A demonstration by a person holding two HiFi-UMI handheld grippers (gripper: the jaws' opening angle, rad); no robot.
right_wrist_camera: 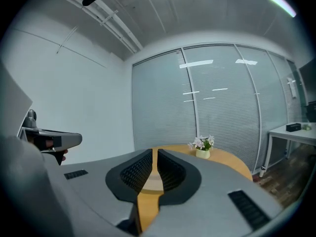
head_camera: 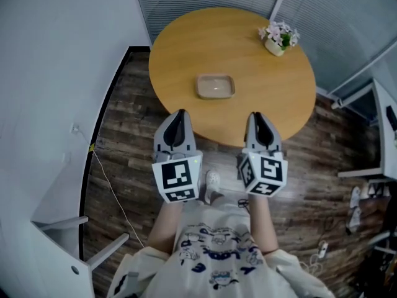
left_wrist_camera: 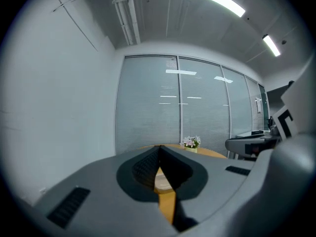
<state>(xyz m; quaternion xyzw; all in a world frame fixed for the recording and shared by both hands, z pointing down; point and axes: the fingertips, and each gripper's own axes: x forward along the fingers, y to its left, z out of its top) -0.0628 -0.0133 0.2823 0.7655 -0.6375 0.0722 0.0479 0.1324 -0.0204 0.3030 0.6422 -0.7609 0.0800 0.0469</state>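
Lower centre, the left hand-held gripper (head_camera: 180, 114) and right hand-held gripper (head_camera: 257, 117), jaws closed together and empty, hover at the near edge of a round wooden desk (head_camera: 186, 48). A shallow beige rectangular dish (head_camera: 215, 85) sits mid-frame, apart from them; closed jaws might only shove it.

Grey hand-held grippers (head_camera: 178, 113) (head_camera: 256, 115), black-white marker cubes (head_camera: 178, 177) (head_camera: 265, 174); white cartoon-print shirt (head_camera: 217, 259).

Counts: there was one round wooden table (head_camera: 248, 92). It carried two items: one shallow beige tray (head_camera: 215, 86) near the centre and one small pot of flowers (head_camera: 278, 39) at the far right edge. There were two grippers at the near edge, left gripper (head_camera: 180, 113) and right gripper (head_camera: 256, 115). Each had one marker cube (head_camera: 178, 177), so two cubes.
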